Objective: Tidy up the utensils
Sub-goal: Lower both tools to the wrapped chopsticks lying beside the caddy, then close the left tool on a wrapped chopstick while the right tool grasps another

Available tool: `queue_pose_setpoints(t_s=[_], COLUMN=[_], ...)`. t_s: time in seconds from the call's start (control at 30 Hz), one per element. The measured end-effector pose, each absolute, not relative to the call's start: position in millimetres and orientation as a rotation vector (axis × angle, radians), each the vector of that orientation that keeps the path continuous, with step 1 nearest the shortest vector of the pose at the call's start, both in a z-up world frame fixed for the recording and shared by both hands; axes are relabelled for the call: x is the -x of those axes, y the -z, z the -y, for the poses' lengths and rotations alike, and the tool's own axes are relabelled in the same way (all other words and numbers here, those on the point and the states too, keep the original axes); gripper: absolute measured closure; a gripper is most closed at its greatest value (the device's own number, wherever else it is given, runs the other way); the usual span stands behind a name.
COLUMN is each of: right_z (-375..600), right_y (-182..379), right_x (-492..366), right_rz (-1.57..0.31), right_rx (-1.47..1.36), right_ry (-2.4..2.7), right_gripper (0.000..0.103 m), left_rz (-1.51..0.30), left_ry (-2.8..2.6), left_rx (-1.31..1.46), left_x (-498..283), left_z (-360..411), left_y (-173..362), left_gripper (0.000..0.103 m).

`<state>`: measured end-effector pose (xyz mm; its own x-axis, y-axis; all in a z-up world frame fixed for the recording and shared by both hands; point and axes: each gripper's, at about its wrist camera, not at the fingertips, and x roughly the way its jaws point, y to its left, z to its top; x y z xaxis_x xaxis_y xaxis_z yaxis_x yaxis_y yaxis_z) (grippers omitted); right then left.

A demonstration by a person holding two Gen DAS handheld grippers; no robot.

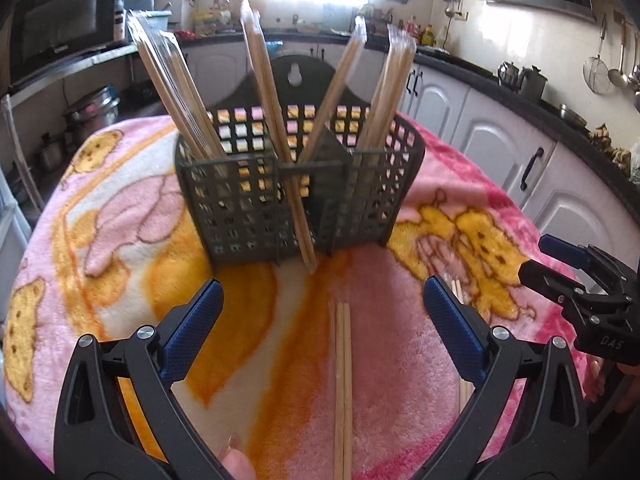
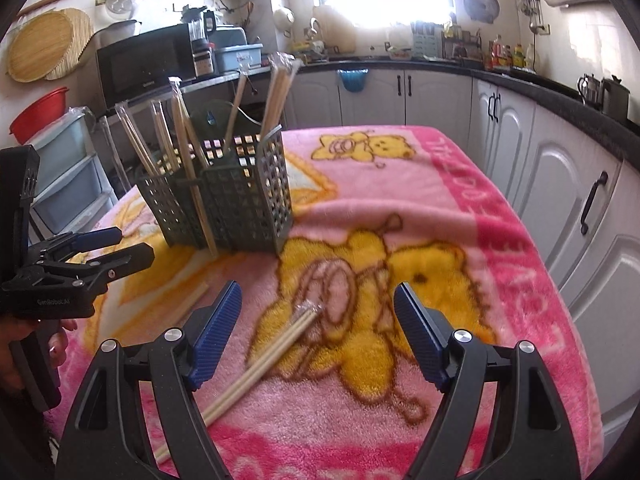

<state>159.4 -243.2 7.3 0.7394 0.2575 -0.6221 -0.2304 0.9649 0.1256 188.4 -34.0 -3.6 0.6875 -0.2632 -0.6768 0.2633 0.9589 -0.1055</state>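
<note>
**Most chopsticks racked, two pairs left on the blanket**

The dark mesh caddy stands in the middle of the left wrist view, on the pink cartoon blanket, and already holds several wrapped chopstick bundles leaning out of its compartments. One bundle seems to lean against its front wall instead of sitting inside, though I can't be sure. I'd call the job well along but unfinished.

A bare pair of chopsticks lies lower centre in that view, pointing at the caddy, between the spread fingers of the left gripper, which holds nothing. In the right wrist view a wrapped pair lies slantwise at lower centre, nearer the left finger of the right gripper, also wide open and empty.
</note>
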Motion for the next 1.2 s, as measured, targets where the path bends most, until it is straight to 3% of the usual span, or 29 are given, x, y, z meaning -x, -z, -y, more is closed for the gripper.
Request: queue_pose_setpoints(t_s=[0.13,0.3,0.4,0.7,0.97,1.13,1.2], right_z=[244,246,243,233,230,228,227], right_y=[3,13,18,34,44,49,51], right_x=[-165,-171,-176,-189,-205,-217,-221], right_rz=[-0.721,-0.761,-0.781,-0.840,-0.891,-0.919,-0.925], right_rx=[-0.054,-0.087,-0.090,-0.097,-0.126,-0.153,-0.148], right_ry=[-0.270,-0.281,-0.289,-0.316,-0.328,-0.316,-0.313], right_gripper=[0.027,0.028,0.033,0.039,0.042,0.049,0.054], left_rz=[-0.801,-0.865,-0.889,-0.945,-0.976,-0.980,-0.980], left_ry=[0.316,0.356,0.370,0.415,0.409,0.410,0.403], left_rx=[-0.008,-0.002,0.005,0.010,0.007,0.015,0.015], left_x=[-195,-204,-209,-222,-239,-247,-249], left_z=[40,46,48,59,66,69,68], left_y=[17,34,41,53,65,67,67], left_gripper=[0.021,0.041,0.049,0.064,0.067,0.068,0.074])
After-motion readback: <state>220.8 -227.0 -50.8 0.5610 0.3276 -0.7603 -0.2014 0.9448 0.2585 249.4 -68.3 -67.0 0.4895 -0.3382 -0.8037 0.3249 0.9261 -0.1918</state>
